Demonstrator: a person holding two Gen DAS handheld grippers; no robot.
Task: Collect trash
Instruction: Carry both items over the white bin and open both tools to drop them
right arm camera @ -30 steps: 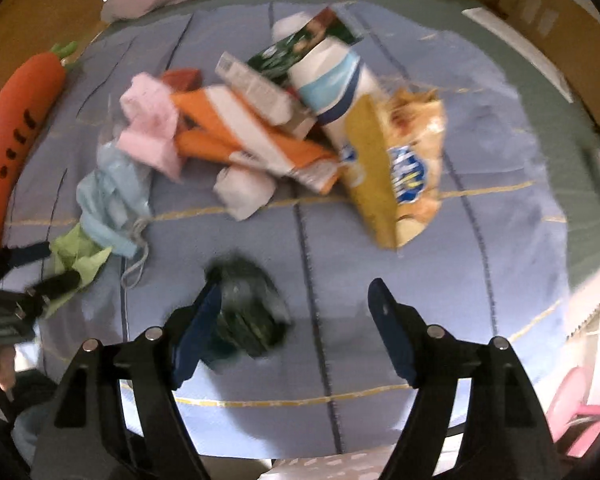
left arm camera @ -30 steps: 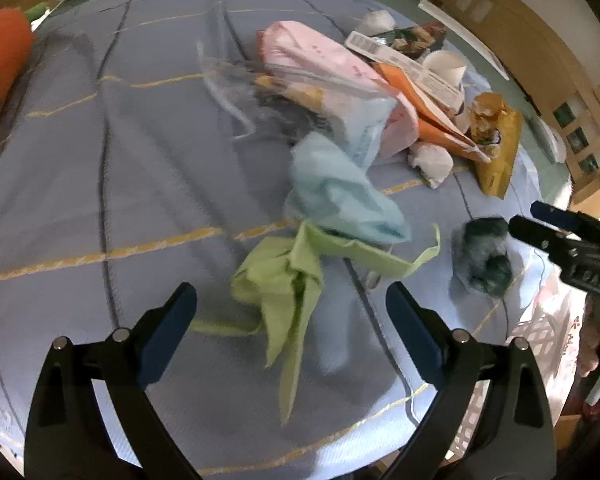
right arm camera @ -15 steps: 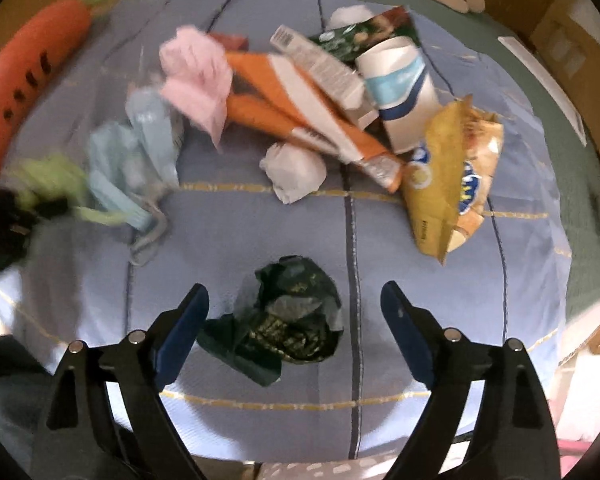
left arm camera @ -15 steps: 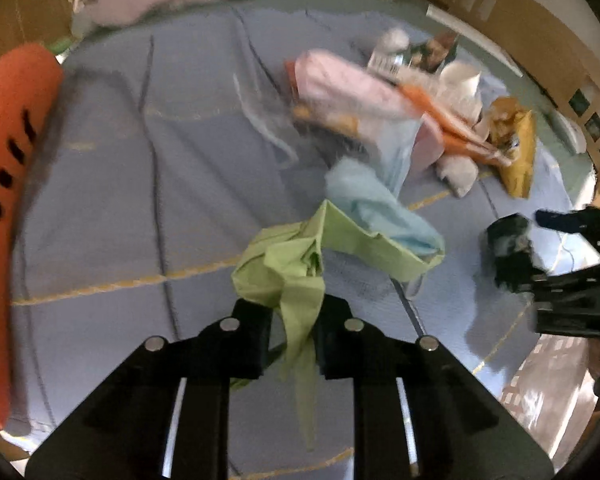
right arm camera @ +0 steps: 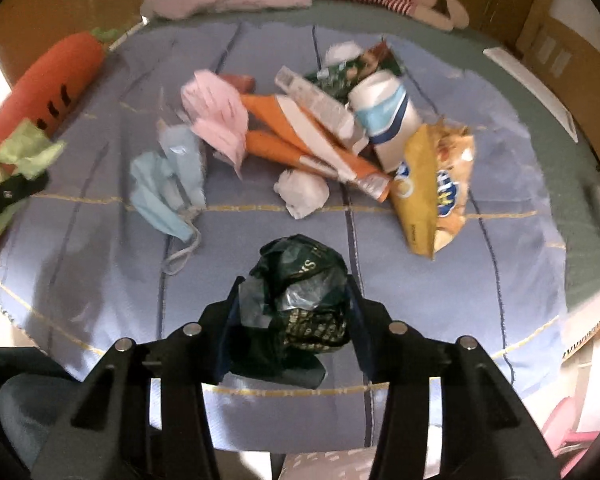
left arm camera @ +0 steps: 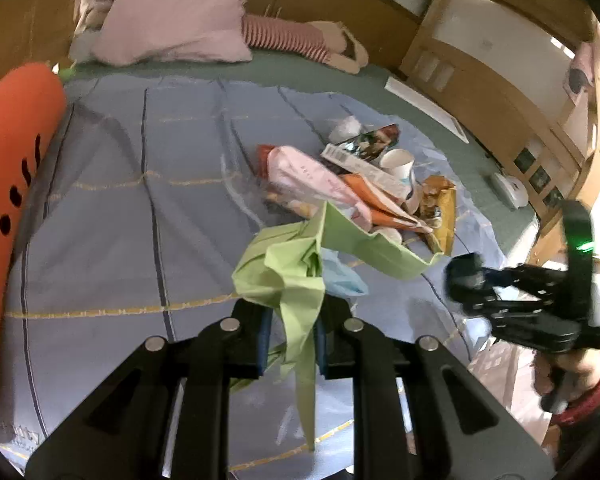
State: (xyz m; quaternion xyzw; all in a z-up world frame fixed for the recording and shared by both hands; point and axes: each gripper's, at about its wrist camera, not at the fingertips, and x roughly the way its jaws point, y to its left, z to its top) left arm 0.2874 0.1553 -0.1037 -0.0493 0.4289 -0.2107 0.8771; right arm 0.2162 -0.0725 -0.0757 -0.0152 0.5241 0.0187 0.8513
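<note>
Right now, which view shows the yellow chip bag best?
The right wrist view: the yellow chip bag lies fully visible with its blue logo, beside the orange wrapper. The left wrist view catches only its far edge, partly hidden behind the green paper.

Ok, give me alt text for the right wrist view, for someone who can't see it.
The right gripper is shut on a crumpled dark green plastic bag, above a blue bedspread. Beyond it lie a yellow chip bag, white paper wad, blue face mask and more wrappers.
</note>
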